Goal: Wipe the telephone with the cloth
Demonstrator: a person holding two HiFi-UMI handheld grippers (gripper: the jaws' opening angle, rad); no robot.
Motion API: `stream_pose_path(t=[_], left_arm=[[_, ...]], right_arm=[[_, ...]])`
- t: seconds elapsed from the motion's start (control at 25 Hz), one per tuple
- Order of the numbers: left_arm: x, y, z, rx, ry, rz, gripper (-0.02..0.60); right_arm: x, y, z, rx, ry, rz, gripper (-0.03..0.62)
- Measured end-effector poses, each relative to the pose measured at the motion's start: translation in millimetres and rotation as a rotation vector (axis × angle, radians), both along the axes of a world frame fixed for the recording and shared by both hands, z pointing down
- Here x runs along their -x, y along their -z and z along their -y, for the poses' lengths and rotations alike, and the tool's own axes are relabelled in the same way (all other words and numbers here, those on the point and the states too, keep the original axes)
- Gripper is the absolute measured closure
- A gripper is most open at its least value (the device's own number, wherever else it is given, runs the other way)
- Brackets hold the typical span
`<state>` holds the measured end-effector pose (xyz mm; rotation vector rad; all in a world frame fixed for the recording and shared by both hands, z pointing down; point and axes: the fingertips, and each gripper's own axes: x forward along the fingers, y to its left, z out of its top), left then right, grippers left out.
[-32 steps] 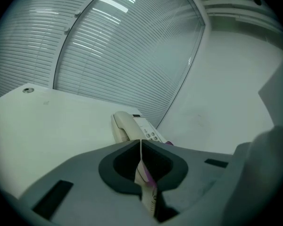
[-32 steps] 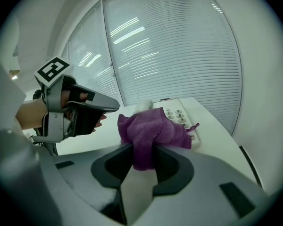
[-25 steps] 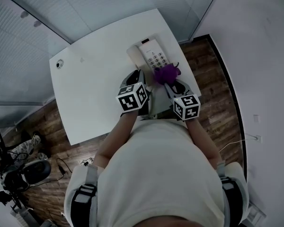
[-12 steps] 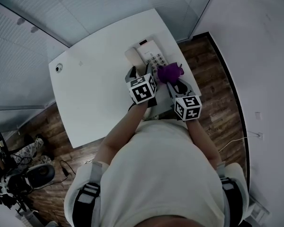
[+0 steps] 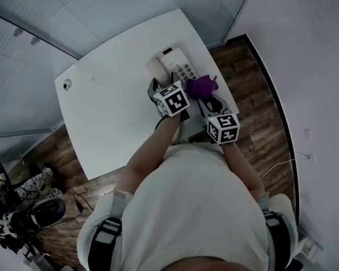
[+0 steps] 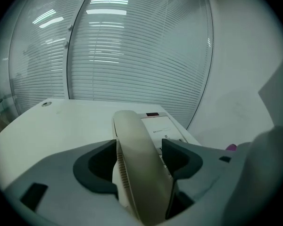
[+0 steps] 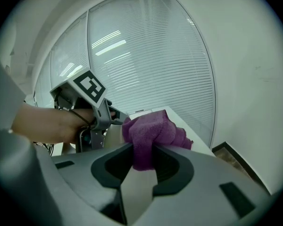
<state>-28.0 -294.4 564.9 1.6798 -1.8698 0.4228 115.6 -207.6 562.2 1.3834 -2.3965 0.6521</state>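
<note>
left gripper (image 6: 139,146): we've got its jaws spread wide. they've just been opening, and the long beige plastic handset (image 6: 137,168) sits between them. the pads don't look like they're squeezing it.
right gripper (image 7: 142,150): jaws clamped on the fluffy purple cloth (image 7: 152,128), which bunches out past the tips.
telephone (image 5: 179,68): off-white desk phone with a keypad, flat on the white rectangular table (image 5: 110,109) near its far right corner. the handset lies along its left side.
cloth spot: in our head view it's just beside the keypad's near right edge. touching or not, we can't tell.
background: glass wall with white slatted blinds (image 6: 132,55) behind the table.
</note>
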Motion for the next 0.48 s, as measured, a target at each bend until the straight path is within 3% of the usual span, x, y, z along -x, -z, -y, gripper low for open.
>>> stream_pose_path(t=[0.24, 0.48], left_arm=[[1.8, -1.3, 2.4, 0.009, 0.048, 0.001, 0.324], [4.3, -0.8, -0.9, 0.018, 0.068, -0.076, 0.327]], right_arm=[[-1.7, 2.9, 5.8, -0.013, -0.009, 0.002, 0.467], [0.2, 6.8, 8.5, -0.031, 0.001, -0.003, 0.467]])
